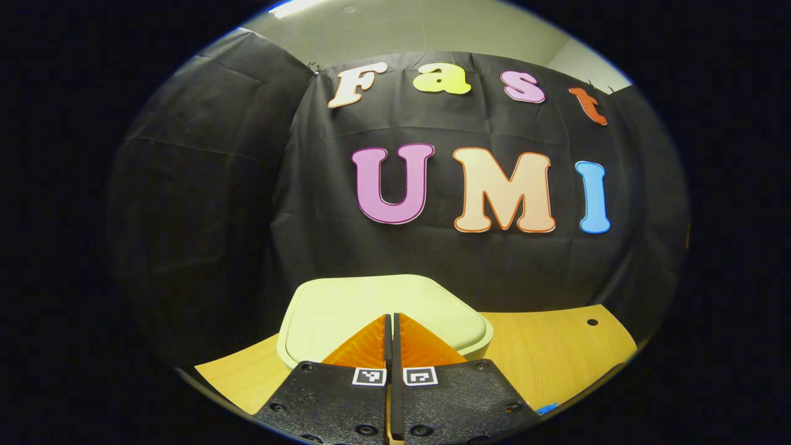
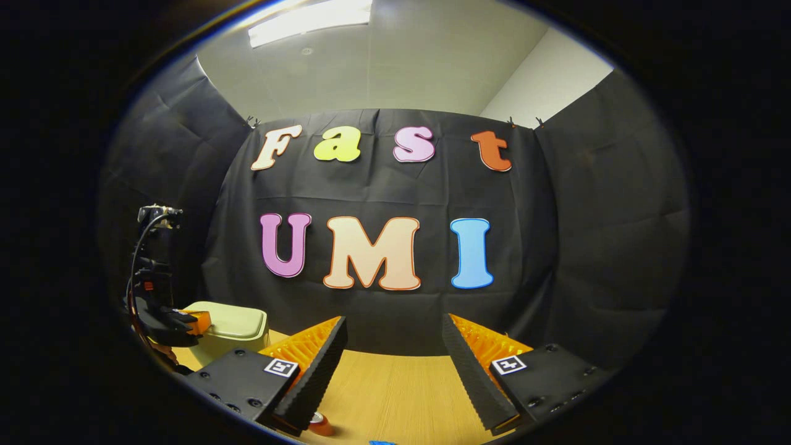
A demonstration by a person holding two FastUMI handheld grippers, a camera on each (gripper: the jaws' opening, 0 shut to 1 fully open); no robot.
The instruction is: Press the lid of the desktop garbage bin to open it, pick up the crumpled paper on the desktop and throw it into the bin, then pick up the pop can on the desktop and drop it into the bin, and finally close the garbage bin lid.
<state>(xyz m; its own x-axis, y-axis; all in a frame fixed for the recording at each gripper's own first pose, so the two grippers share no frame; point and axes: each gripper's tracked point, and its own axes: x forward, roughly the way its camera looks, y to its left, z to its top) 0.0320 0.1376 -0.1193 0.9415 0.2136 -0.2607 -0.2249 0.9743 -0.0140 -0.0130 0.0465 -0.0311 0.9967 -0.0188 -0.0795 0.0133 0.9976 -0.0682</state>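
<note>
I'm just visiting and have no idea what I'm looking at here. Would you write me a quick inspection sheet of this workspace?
Surface: wooden desktop, with a small round hole near its far edge.
Job's things: garbage bin, lid down; crumpled paper and pop can nothing seen.
Clutter: a small red-and-white thing and a blue scrap at the near edge, too cut off to identify.
Grippers: left hand-held gripper shut, tips over the bin lid; right hand-held gripper open above the desktop.
Cables: a black cable on the left hand-held gripper.
Surroundings: black cloth wall, ceiling light.
</note>
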